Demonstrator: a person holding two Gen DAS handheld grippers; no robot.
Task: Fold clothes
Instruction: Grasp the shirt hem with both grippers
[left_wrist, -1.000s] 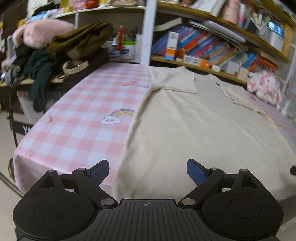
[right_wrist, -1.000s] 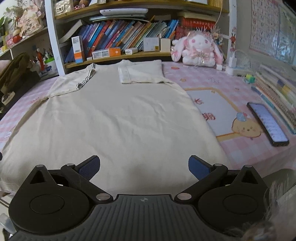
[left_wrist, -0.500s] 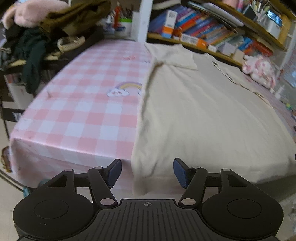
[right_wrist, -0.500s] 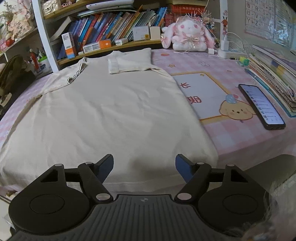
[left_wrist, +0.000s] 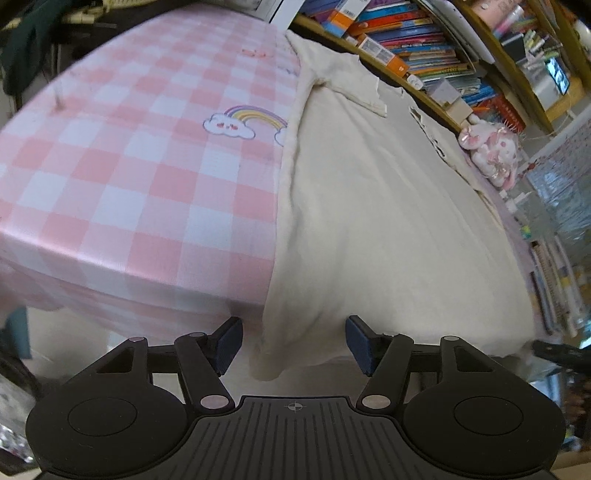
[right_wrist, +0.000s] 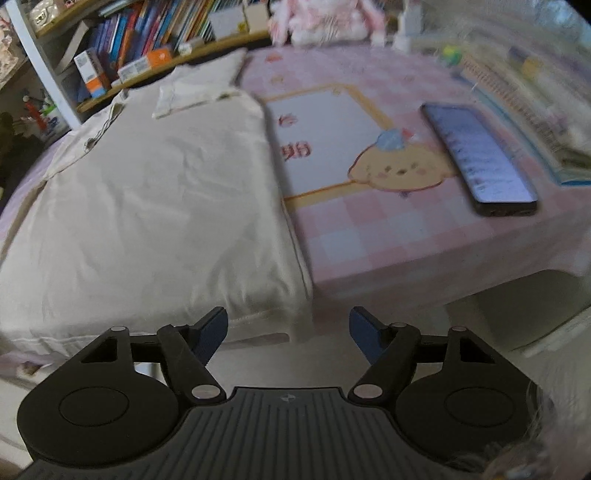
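A cream T-shirt (left_wrist: 369, 206) lies flat on a table with a pink checked cloth (left_wrist: 122, 173), its sleeves folded in at the far end and its hem hanging over the near edge. My left gripper (left_wrist: 293, 341) is open, and the hem's left corner hangs between its blue pads without touching them. In the right wrist view the same T-shirt (right_wrist: 147, 206) fills the left half. My right gripper (right_wrist: 288, 334) is open just in front of the hem's right corner (right_wrist: 295, 314), with nothing between its fingers.
A black phone (right_wrist: 476, 158) lies on the cloth right of a cartoon mat (right_wrist: 332, 140). A pink plush rabbit (left_wrist: 491, 147) sits at the far end beneath bookshelves (left_wrist: 424, 55). Stacked books (right_wrist: 524, 92) line the right edge. The other gripper's tip (left_wrist: 557, 354) shows at lower right.
Both grippers have dropped lower and closer to the table's near edge, each toward a hem corner. Their jaws have narrowed since a second ago but remain open. The shirt has not moved.
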